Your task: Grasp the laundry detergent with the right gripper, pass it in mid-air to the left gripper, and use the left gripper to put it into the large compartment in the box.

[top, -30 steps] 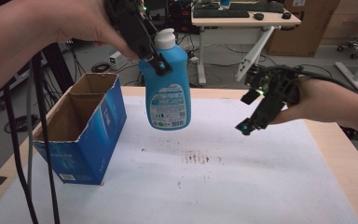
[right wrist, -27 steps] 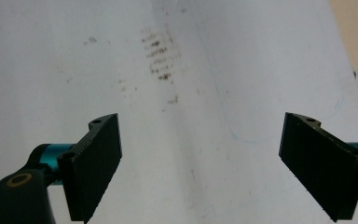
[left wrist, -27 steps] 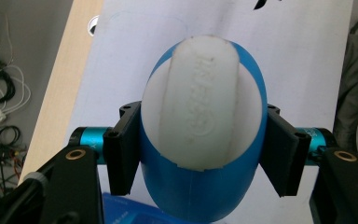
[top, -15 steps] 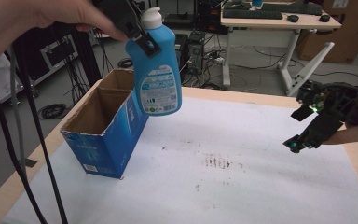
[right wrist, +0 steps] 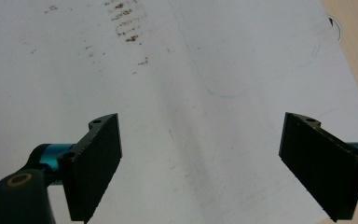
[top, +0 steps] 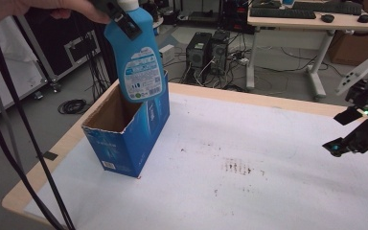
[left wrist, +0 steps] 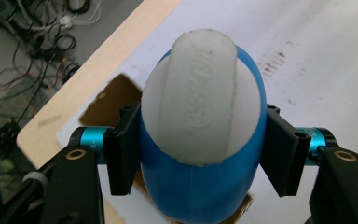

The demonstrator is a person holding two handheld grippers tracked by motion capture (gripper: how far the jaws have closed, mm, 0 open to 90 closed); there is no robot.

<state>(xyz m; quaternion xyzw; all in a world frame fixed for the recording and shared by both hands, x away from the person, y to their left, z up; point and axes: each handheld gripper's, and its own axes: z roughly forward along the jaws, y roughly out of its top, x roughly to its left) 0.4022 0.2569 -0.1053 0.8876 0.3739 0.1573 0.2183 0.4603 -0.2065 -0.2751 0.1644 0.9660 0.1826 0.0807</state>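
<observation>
Pinching the rigid, probably slippery blue plastic bottle (top: 136, 52) just below its white cap (left wrist: 198, 98), your left gripper (left wrist: 200, 149) hangs it over the open blue cardboard box (top: 127, 132) on the bench (top: 268, 100), your right gripper (right wrist: 200, 163) spread empty.

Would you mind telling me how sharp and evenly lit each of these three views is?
High view: dim, flat light, the blue bottle fairly sharp, the right gripper dark. Left gripper view: the bottle's white cap close and slightly soft. Right gripper view: bright white table cover, no glare.
</observation>
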